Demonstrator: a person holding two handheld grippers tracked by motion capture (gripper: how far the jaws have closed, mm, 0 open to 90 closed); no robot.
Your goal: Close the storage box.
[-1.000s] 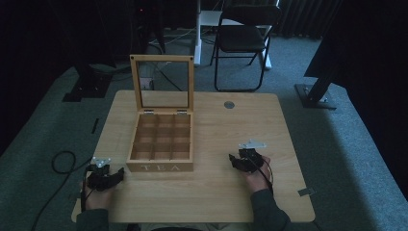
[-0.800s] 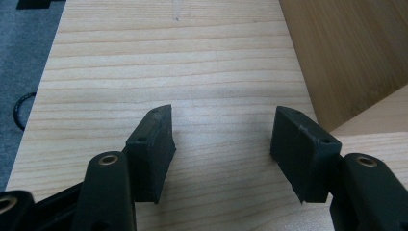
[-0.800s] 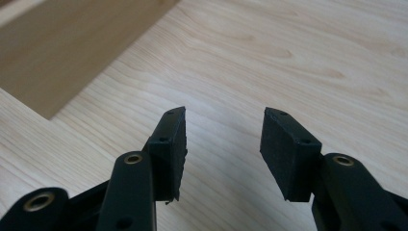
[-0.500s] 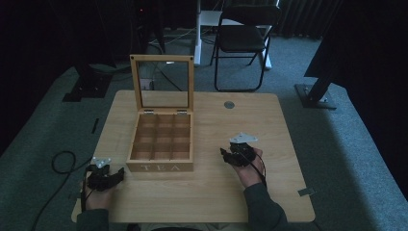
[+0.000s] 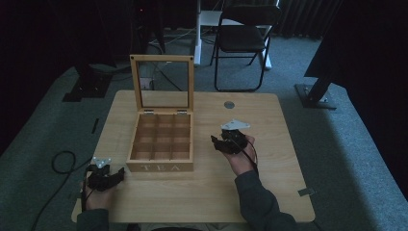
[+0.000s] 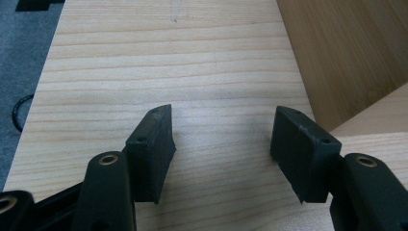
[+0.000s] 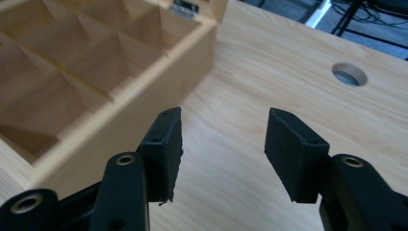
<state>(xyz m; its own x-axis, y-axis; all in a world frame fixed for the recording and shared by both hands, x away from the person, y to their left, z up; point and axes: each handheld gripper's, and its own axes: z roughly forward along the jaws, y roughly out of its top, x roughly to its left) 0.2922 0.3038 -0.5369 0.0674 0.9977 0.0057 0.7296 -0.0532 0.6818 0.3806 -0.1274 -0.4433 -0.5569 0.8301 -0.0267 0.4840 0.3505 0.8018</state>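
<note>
Open tea box (image 5: 161, 139) mid-surface, lid upright toward far edge; right hand-held gripper (image 5: 222, 144) just beside its right wall, nearer, jaws just opening, empty; left hand-held gripper (image 5: 115, 174) by near-left corner, parted, empty.

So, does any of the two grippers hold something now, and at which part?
Nothing is held. The left gripper and the right gripper both have open jaws with only bare table between them, beside the open tea box.

Pale, smooth matt wood for table (image 5: 269, 192) and tea box (image 5: 161, 166); lid pane (image 5: 163, 91) seemingly clear glass.
</note>
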